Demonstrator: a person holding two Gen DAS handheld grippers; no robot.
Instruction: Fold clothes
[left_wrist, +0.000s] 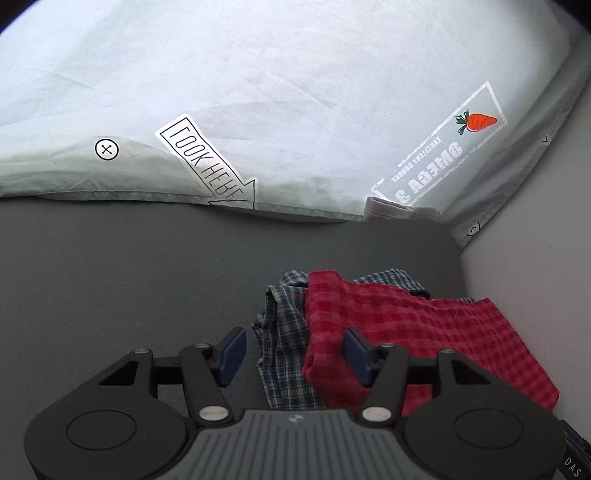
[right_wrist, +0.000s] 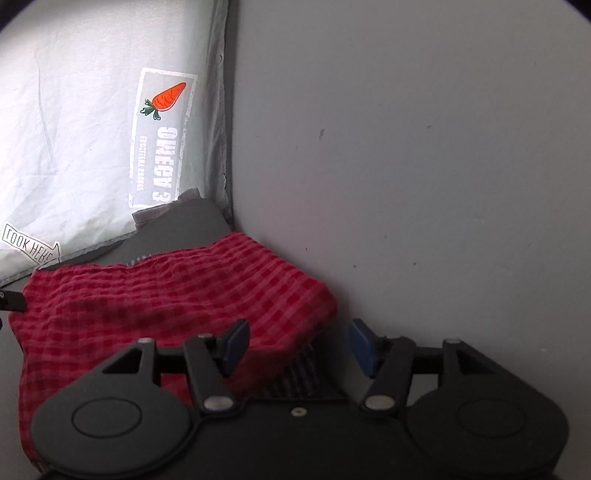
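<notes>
A red checked cloth (left_wrist: 417, 332) lies on top of a blue plaid garment (left_wrist: 284, 343) on the dark grey surface (left_wrist: 129, 273), next to the wall. My left gripper (left_wrist: 295, 356) is open, its jaws spread over the left edge of the pile, holding nothing. In the right wrist view the red cloth (right_wrist: 166, 295) spreads to the left, with the plaid garment (right_wrist: 299, 373) showing beneath its right corner. My right gripper (right_wrist: 299, 345) is open over that corner, empty.
A pale sheet (left_wrist: 258, 92) with printed labels and a carrot picture (left_wrist: 478, 122) hangs behind the surface. A grey folded item (left_wrist: 399, 210) lies at its foot. A light grey wall (right_wrist: 424, 166) bounds the right side.
</notes>
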